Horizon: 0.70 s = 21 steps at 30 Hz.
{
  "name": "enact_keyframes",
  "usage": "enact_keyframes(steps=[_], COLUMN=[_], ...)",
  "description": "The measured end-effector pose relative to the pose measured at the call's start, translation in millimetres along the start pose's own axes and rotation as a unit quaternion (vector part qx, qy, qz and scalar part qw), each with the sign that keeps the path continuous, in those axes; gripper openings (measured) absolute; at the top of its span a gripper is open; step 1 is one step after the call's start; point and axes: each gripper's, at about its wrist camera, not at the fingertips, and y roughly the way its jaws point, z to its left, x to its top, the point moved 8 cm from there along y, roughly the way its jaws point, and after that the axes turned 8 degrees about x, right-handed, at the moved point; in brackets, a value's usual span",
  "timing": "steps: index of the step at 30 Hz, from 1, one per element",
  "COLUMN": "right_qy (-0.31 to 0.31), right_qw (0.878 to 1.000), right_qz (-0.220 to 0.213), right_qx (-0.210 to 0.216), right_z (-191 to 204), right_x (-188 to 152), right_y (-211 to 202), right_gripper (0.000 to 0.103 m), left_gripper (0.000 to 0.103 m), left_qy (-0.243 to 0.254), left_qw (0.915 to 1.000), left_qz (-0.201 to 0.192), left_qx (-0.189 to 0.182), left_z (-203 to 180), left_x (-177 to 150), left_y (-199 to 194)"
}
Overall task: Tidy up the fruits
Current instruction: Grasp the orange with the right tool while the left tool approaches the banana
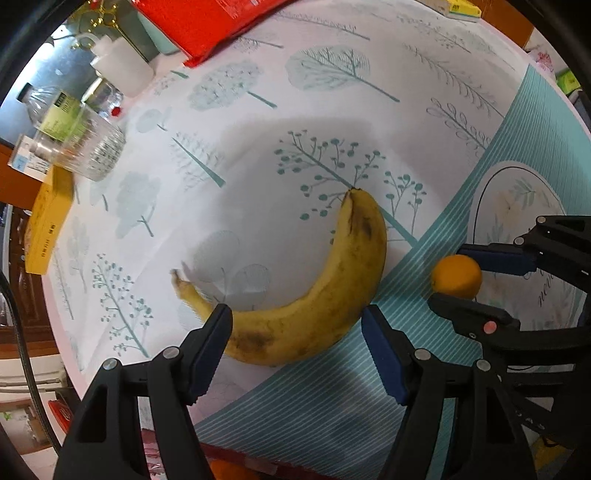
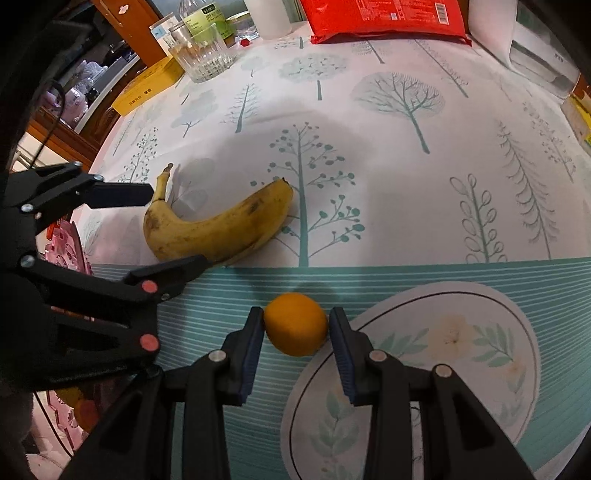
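A banana [image 1: 317, 295], yellow with brown speckling and a dark tip, lies curved on the tree-patterned tablecloth [image 1: 332, 110], its belly touching the edge of the striped teal band. Just beside it, on that band at the rim of a printed oval with flowers, sits a small round orange [image 2: 295, 324], smooth and evenly coloured. The left gripper [image 1: 295, 332] stands about half open, pointing steeply down, its blue pads on either side of the banana's middle; whether they press on it cannot be told. The right gripper [image 2: 296, 325] is closed on the orange, both pads against its sides. At the far table edge stand an empty cut-glass tumbler [image 2: 201, 55], a clear bottle [image 1: 55, 110], a yellow box [image 2: 147, 86] and a red packet [image 2: 384, 18].
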Motion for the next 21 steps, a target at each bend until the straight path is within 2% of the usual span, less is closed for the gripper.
enact_keyframes(steps=[9, 16, 21], right_qy=[-0.015, -0.032, -0.027], right_qw=[1.0, 0.999, 0.999], right_qz=[-0.003, 0.004, 0.006], right_qx=[0.007, 0.009, 0.017], right_z=[2.0, 3.7, 2.5], right_x=[0.5, 1.1, 1.2], right_y=[0.0, 0.3, -0.8], right_gripper=[0.037, 0.037, 0.037], left_gripper=[0.071, 0.071, 0.071], left_qy=[0.019, 0.045, 0.044], left_qw=[0.9998, 0.9988, 0.9988], left_qz=[-0.001, -0.002, -0.005], left_qx=[-0.004, 0.019, 0.017], left_z=[-3.6, -6.2, -6.2], left_x=[1.7, 2.9, 3.8], left_y=[6.2, 12.2, 12.4])
